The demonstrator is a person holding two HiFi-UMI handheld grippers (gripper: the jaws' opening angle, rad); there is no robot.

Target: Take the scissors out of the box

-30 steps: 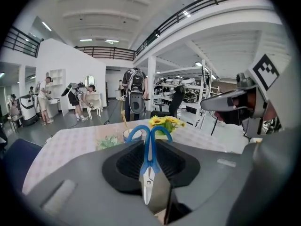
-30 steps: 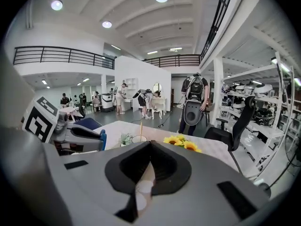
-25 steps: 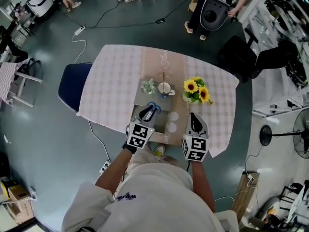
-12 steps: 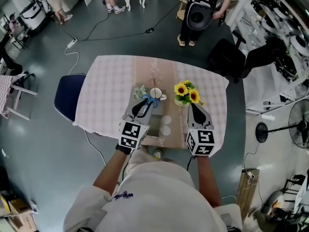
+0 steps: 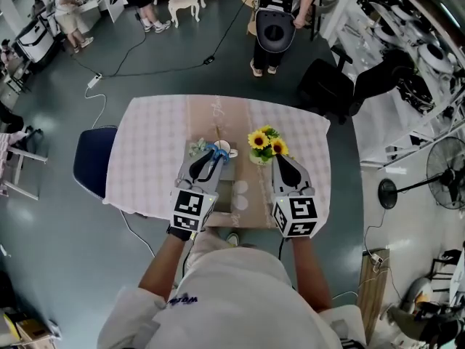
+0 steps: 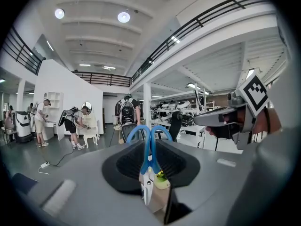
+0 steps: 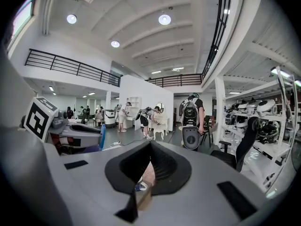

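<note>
Scissors (image 6: 148, 155): out of the box (image 5: 247, 208), held in the air over its far end, nothing of them touching it as far as the head view shows. Left gripper (image 5: 209, 158) is clamped on them across the blue shanks just below the finger loops; jaws nearly together, the thin metal filling the gap. Grip near the pivot presumably keeps the blades closed and stops them swinging. Long axis runs roughly along the gripper's own line. Loops stick out past the fingertips, away from the person; blades point back and down toward the box. Exact tilt not resolvable. Right gripper (image 7: 150, 154): jaws closed together, nothing between them, level with the left one over the box's right side. Judged idle, kept out of the way. Beyond the box on the surface (image 5: 152, 144): cup (image 5: 223, 148) and sunflowers (image 5: 263, 140), untouched.
</note>
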